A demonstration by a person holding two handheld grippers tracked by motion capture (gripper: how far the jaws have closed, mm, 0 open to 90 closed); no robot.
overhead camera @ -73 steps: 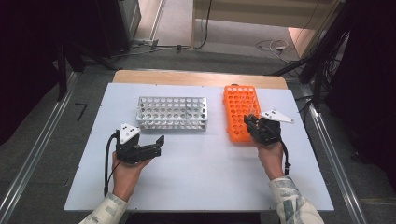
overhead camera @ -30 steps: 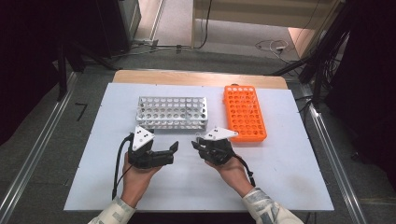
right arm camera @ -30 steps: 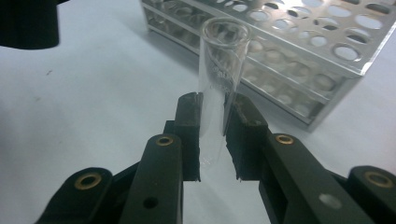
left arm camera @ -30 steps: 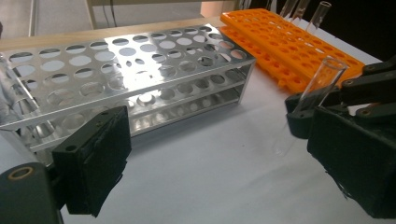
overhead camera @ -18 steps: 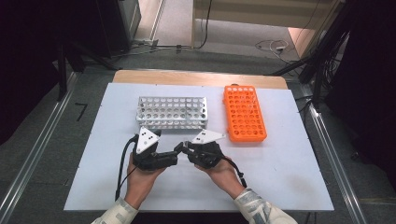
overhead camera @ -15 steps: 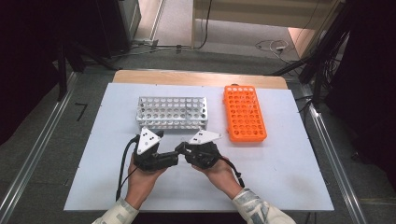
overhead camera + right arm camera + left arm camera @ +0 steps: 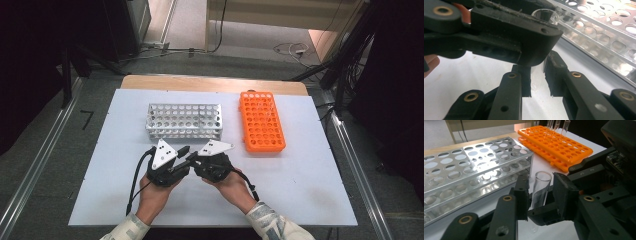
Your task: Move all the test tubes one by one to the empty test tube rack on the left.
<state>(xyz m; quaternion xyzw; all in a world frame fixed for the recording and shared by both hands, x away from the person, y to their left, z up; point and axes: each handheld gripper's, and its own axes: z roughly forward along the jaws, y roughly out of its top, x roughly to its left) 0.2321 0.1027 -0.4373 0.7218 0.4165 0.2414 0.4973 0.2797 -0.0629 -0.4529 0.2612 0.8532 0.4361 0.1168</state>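
Note:
A clear glass test tube [image 7: 541, 188] stands upright between the two grippers at the front middle of the white table [image 7: 310, 185]. My right gripper [image 7: 537, 75] is shut on its lower part; in the right gripper view the tube's rim [image 7: 546, 13] rises behind the other gripper's jaw. My left gripper [image 7: 539, 187] reaches in from the left, and its jaws have just been closing around the tube higher up. A thin gap still shows on each side of the glass. In the high view the left gripper [image 7: 184, 152] and right gripper [image 7: 196, 159] meet tip to tip.
A steel tube rack [image 7: 184, 121] lies just beyond the grippers. An orange rack [image 7: 261, 121] sits to its right, with a few glass tubes [image 7: 556, 123] standing at its far end. The steel rack [image 7: 599, 32] runs close past the right gripper.
The right gripper came left from the orange rack to the front middle and met the left gripper. The left jaws narrowed around the tube.

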